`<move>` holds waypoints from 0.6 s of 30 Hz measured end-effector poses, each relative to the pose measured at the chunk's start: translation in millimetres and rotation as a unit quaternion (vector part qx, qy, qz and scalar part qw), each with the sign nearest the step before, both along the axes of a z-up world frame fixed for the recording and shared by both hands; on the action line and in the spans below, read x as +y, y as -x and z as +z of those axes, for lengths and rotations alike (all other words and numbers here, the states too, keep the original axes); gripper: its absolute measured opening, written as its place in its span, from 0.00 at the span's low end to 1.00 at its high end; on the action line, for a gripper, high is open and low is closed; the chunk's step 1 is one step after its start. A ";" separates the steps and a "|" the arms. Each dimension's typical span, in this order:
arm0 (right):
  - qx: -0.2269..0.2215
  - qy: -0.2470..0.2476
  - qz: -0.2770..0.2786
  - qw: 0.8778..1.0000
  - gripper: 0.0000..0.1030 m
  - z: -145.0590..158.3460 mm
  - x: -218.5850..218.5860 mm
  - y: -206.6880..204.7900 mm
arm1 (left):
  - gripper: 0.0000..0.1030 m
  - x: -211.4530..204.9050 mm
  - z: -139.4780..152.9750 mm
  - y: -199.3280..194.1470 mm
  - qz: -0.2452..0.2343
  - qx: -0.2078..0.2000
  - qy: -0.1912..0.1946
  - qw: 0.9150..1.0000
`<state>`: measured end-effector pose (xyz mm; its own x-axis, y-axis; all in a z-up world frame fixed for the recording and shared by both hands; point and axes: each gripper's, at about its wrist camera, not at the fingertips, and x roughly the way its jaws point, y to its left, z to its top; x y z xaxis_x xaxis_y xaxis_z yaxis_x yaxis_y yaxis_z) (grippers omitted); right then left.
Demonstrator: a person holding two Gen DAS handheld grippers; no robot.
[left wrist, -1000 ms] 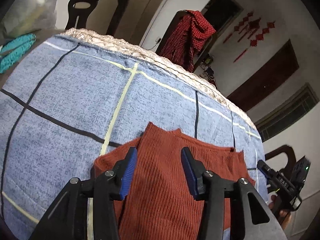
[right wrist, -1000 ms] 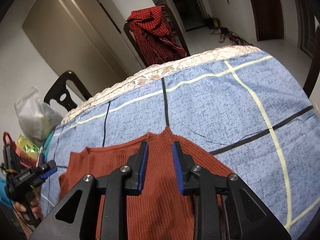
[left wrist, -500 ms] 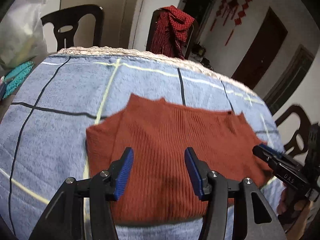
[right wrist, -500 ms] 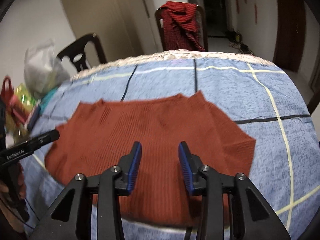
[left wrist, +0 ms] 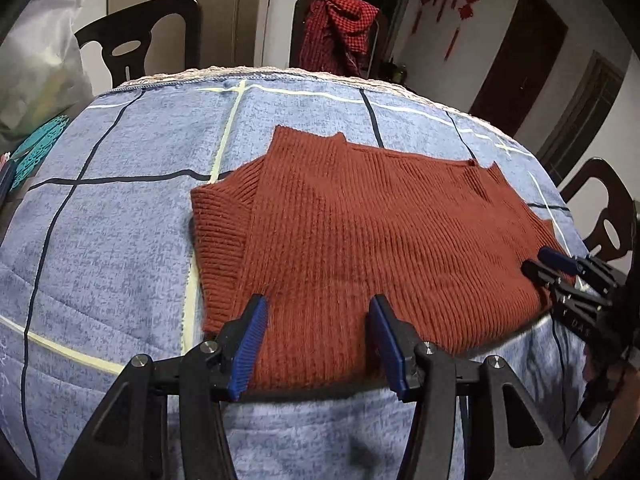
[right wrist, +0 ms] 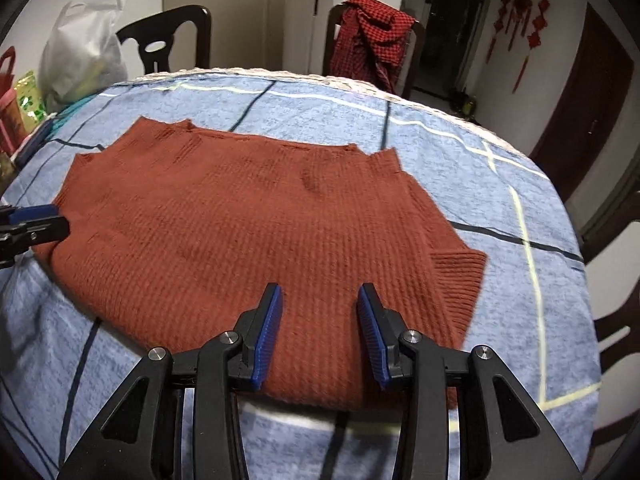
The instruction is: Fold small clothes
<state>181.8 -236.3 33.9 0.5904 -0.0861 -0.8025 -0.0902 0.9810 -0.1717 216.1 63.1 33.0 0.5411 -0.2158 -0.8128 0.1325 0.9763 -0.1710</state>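
A rust-red ribbed sweater (left wrist: 360, 232) lies spread flat on the blue checked tablecloth (left wrist: 120, 240), its folded near edge toward me. My left gripper (left wrist: 318, 308) hovers open above that near edge at the sweater's left part, with nothing pressed between the blue pads (left wrist: 248, 344). My right gripper (right wrist: 320, 292) stands open over the near edge of the sweater (right wrist: 248, 224) toward its right sleeve (right wrist: 456, 280). Each gripper also shows in the other's view: the right gripper (left wrist: 556, 264) at the sweater's right side, the left gripper (right wrist: 36, 220) at its left side.
Dark chairs (right wrist: 168, 36) stand behind the round table; one carries a red checked cloth (right wrist: 368, 36). A white plastic bag (right wrist: 80, 56) and colourful packets (right wrist: 24, 100) sit at the far left. A teal item (left wrist: 36, 144) lies at the left edge. Another chair (left wrist: 604, 216) stands right.
Both grippers drew back toward the near edge of the table and rolled level. Their jaws stand wider than a second ago. The sweater now shows whole and lies flat.
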 end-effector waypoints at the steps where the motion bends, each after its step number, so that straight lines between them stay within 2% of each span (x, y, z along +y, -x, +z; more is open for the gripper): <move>1: -0.008 0.005 0.002 1.000 0.39 5.1 3.5 1.9 | 0.54 -0.8 0.5 2.0 -0.002 0.000 -0.001 1.000; 4: -0.035 -0.021 0.024 0.999 0.39 19.0 18.1 8.6 | 0.54 -2.7 1.0 6.2 -0.003 0.000 -0.008 1.000; 7: -0.029 -0.057 0.053 0.997 0.39 18.6 37.9 9.6 | 0.54 0.9 0.4 8.0 0.001 0.003 0.002 1.000; 9: -0.019 -0.054 0.068 0.996 0.39 10.4 52.4 8.9 | 0.54 3.6 0.8 10.2 0.001 0.004 0.008 1.000; 13: 0.006 -0.033 0.065 0.997 0.39 -7.3 63.0 7.5 | 0.54 11.5 1.7 12.9 -0.007 0.008 0.029 1.000; 16: 0.003 -0.016 0.067 0.998 0.39 -2.0 69.3 8.3 | 0.54 25.3 5.7 13.9 -0.002 0.008 0.057 0.998; 18: -0.007 -0.023 0.072 0.997 0.39 5.2 73.4 9.5 | 0.54 36.0 11.3 14.7 0.010 0.000 0.060 0.998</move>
